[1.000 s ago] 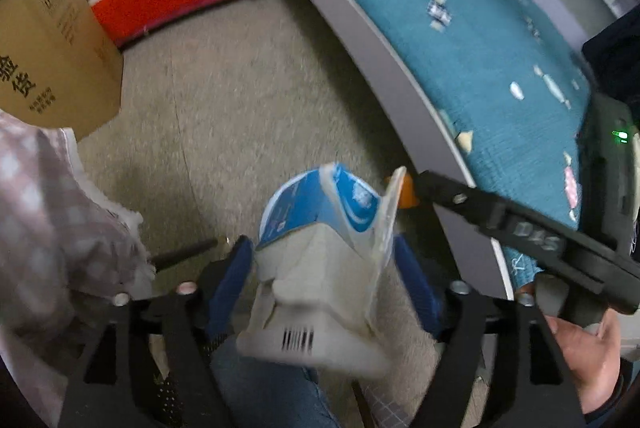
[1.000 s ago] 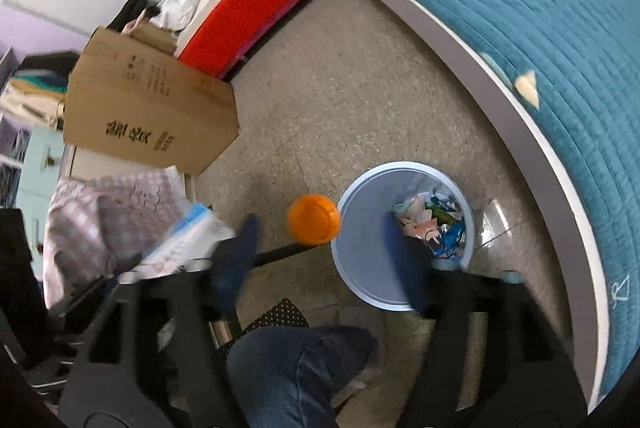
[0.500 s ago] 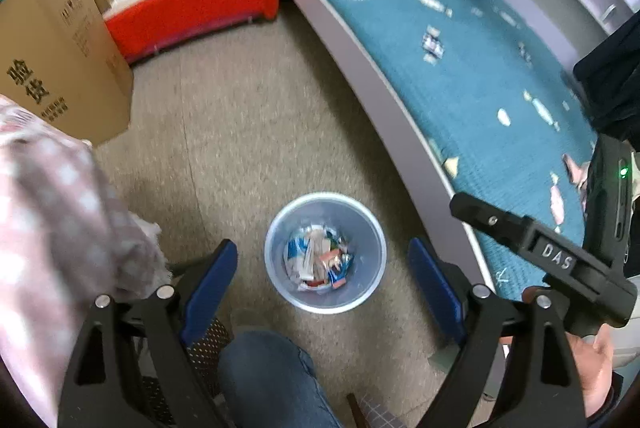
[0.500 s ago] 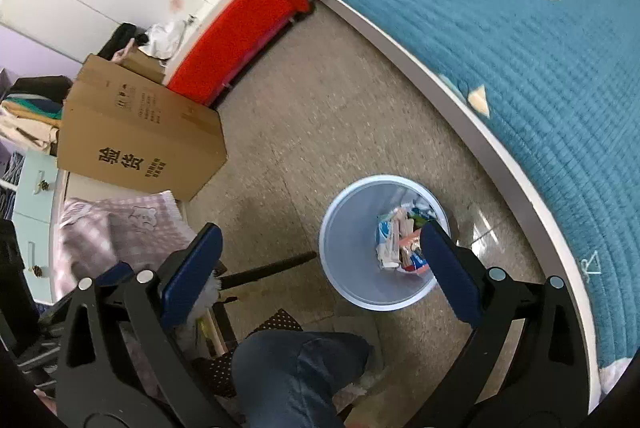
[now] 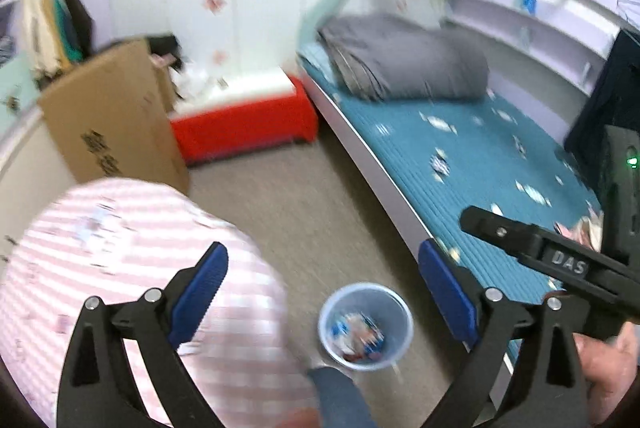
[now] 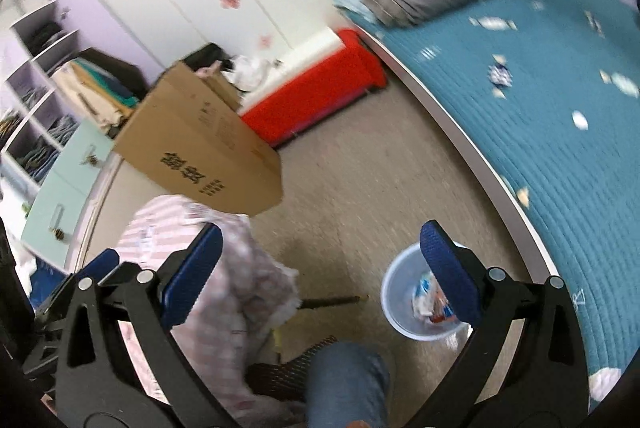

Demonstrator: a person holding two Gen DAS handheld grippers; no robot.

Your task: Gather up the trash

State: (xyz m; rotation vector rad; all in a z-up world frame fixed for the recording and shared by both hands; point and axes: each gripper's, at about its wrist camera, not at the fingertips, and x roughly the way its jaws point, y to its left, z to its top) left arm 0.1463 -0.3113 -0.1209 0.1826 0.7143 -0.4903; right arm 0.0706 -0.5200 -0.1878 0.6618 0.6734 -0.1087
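Note:
A pale blue trash bin (image 5: 365, 326) stands on the floor beside the bed, with crumpled wrappers (image 5: 356, 336) inside; it also shows in the right wrist view (image 6: 404, 302). My left gripper (image 5: 324, 292) is open and empty, raised above the bin. My right gripper (image 6: 320, 276) is open and empty, also above and left of the bin. Several small wrappers (image 6: 500, 73) lie scattered on the teal bed cover (image 6: 560, 115). The right gripper's body (image 5: 560, 260) shows at the right of the left wrist view.
A cardboard box (image 6: 200, 143) and a red storage bench (image 6: 316, 87) stand by the white wardrobe. A pink checked cloth (image 5: 100, 268) lies at left. A grey folded blanket (image 5: 404, 63) lies on the bed. My jeans-clad knee (image 6: 348, 384) is below.
The left gripper has opened and dropped the blue-and-white carton into the bin; the orange object left the right gripper. Both grippers tilted upward, showing more of the room.

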